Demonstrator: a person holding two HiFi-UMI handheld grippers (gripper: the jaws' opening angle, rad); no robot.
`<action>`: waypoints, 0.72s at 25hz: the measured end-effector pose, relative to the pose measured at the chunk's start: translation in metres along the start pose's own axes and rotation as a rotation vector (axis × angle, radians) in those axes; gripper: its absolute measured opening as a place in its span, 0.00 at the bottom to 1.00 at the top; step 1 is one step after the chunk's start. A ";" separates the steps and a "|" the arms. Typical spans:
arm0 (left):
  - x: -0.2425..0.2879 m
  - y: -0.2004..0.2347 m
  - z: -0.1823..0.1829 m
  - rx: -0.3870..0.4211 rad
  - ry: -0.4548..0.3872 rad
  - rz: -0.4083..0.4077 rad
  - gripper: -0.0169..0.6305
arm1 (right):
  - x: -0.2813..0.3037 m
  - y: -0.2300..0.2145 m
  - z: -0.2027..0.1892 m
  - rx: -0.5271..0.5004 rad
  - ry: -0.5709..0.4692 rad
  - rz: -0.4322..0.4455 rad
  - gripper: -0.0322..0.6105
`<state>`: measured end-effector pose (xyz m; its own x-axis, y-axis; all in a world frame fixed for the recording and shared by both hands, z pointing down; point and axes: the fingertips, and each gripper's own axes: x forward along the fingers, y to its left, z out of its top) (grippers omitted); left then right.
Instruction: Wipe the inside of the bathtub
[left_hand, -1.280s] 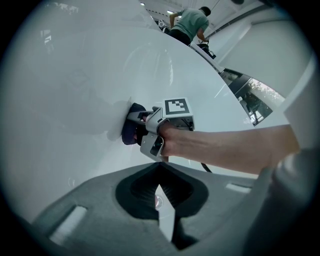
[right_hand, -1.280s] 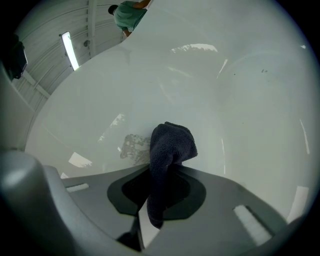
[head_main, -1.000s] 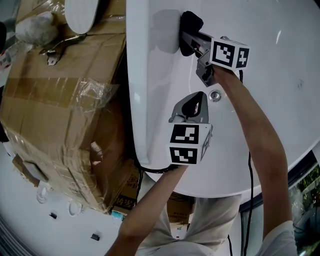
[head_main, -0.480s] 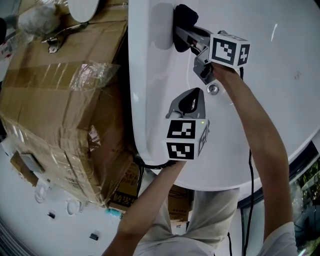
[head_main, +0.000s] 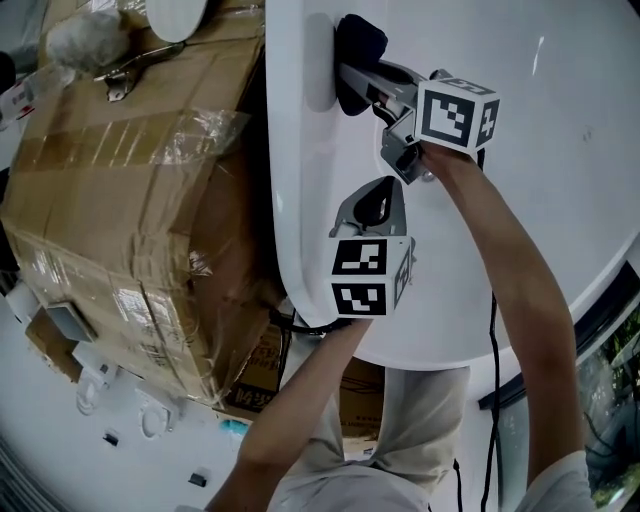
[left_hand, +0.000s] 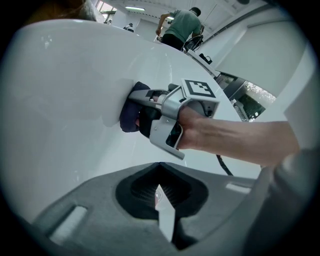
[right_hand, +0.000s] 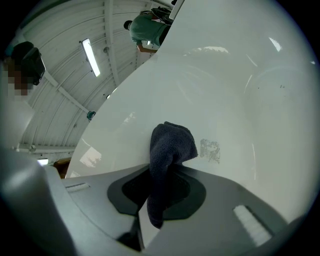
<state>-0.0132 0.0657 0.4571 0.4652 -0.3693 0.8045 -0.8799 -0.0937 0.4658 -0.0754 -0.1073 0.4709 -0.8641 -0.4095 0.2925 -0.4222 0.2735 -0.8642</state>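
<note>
The white bathtub (head_main: 560, 120) fills the right of the head view. A dark cloth (head_main: 358, 45) is pressed against its inner wall near the rim, and my right gripper (head_main: 352, 78) is shut on it. In the right gripper view the cloth (right_hand: 169, 150) hangs folded between the jaws against the tub wall (right_hand: 240, 90), next to a faint grey smudge (right_hand: 210, 150). My left gripper (head_main: 376, 206) hovers just below, shut and holding nothing. The left gripper view shows the right gripper (left_hand: 150, 107) and cloth (left_hand: 131, 114) ahead of the left gripper (left_hand: 162, 202).
A large taped cardboard box (head_main: 120, 200) stands against the tub's left side, with a metal tool (head_main: 125, 75) and a white round object (head_main: 175, 15) on top. A black cable (head_main: 492, 330) runs along my right arm. A person (left_hand: 182, 27) stands beyond the tub.
My right gripper has slid the cloth up and to the left along the tub wall toward the rim. The left gripper has stayed close behind it.
</note>
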 end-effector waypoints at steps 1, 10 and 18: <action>-0.001 0.000 -0.001 0.002 0.000 0.000 0.02 | -0.001 0.005 0.000 -0.007 -0.002 0.008 0.12; -0.011 0.011 -0.007 0.000 -0.012 0.027 0.02 | -0.012 0.049 0.000 -0.060 0.009 0.089 0.12; -0.016 0.015 -0.017 -0.005 -0.022 0.042 0.02 | -0.023 0.087 0.000 -0.078 0.011 0.174 0.12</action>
<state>-0.0321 0.0856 0.4573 0.4255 -0.3935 0.8149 -0.8981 -0.0731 0.4337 -0.0922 -0.0745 0.3892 -0.9287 -0.3408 0.1462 -0.2857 0.4061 -0.8680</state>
